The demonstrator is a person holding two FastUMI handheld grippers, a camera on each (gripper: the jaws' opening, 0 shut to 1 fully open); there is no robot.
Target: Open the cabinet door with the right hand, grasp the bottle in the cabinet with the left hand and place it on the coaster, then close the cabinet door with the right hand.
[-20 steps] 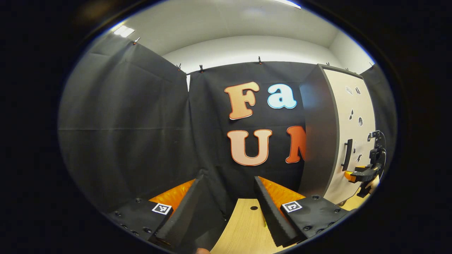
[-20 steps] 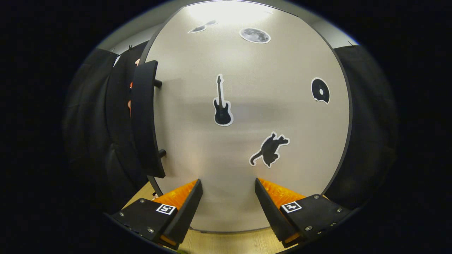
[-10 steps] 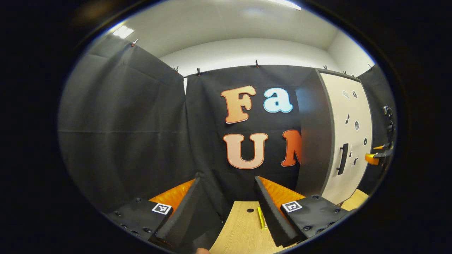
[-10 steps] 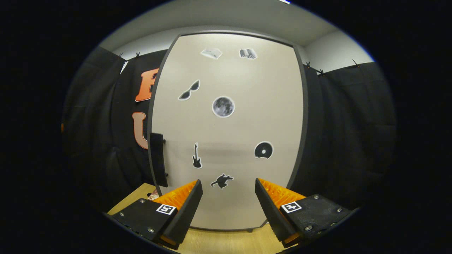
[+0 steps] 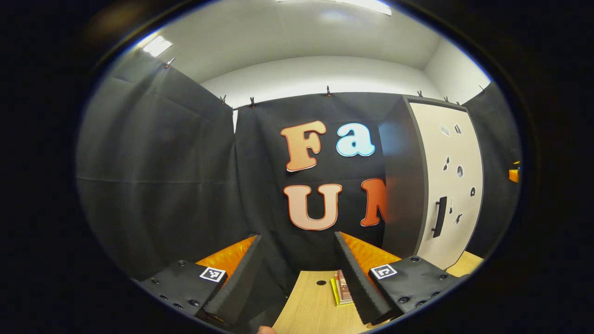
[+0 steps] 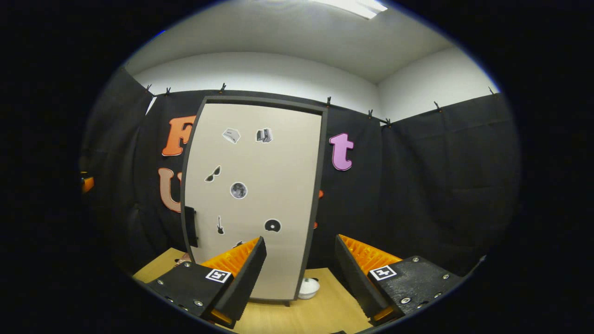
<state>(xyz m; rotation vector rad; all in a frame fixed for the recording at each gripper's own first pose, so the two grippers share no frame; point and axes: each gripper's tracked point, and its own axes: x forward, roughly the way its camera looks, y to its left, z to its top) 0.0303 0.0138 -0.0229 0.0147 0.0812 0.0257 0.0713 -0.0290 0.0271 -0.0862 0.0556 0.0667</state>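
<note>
On the wooden table (image 6: pixel 325 311) stands the cabinet (image 6: pixel 250 199), its door (image 5: pixel 448 185) shut and its black handle (image 5: pixel 439 216) on the left edge. Facing it well apart, the right gripper (image 6: pixel 297 278) spreads wide and empty. Off to the side, the left gripper (image 5: pixel 297 273) spreads wide too, a small yellow-and-pink object (image 5: pixel 342 290) between its fingers on the table.

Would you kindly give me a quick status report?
Both grippers open, empty. Cabinet door shut, handle untouched. Path clear.
</note>
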